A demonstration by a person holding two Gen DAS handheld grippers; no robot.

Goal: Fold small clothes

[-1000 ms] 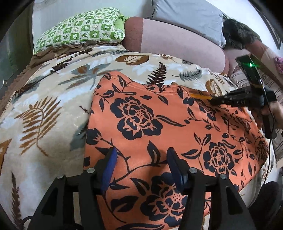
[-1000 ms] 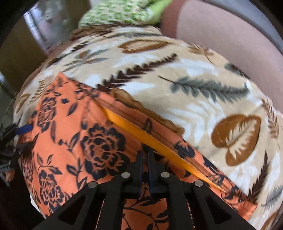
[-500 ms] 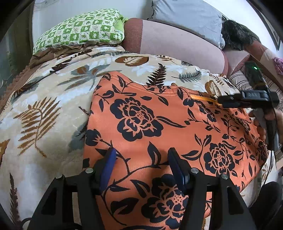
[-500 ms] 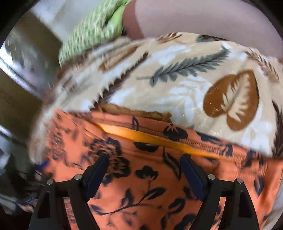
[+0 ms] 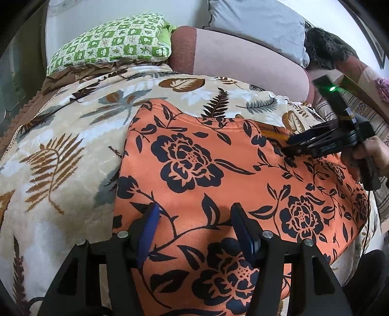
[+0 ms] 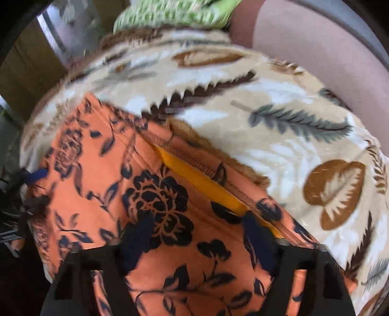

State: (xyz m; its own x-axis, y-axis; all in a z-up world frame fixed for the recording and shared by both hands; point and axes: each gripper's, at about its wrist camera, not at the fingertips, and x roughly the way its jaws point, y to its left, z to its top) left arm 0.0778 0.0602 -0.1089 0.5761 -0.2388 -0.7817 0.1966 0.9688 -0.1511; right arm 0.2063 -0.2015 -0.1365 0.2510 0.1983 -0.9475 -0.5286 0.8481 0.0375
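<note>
Orange floral-print cloth garment [image 5: 218, 189] lies flat beneath both tools: left tool [image 5: 195, 231] hovers half-wide and empty, while right tool [image 6: 198, 239], jaws closing, straddles cloth beside its yellow-lined waistband [image 6: 194, 179], probably to pinch a fold.

Leaf-print blanket [image 5: 73, 155] covers the bed, orange floral garment [image 5: 218, 175] spread flat on it

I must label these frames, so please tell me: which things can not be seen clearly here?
- Orange floral garment: near edge hidden by the left gripper in the left wrist view.
- Right gripper: fingers smeared by blur in the right wrist view; jaws closing, fabric contact unclear.
- Green checked pillow: blurred, cut by the top edge.
</note>
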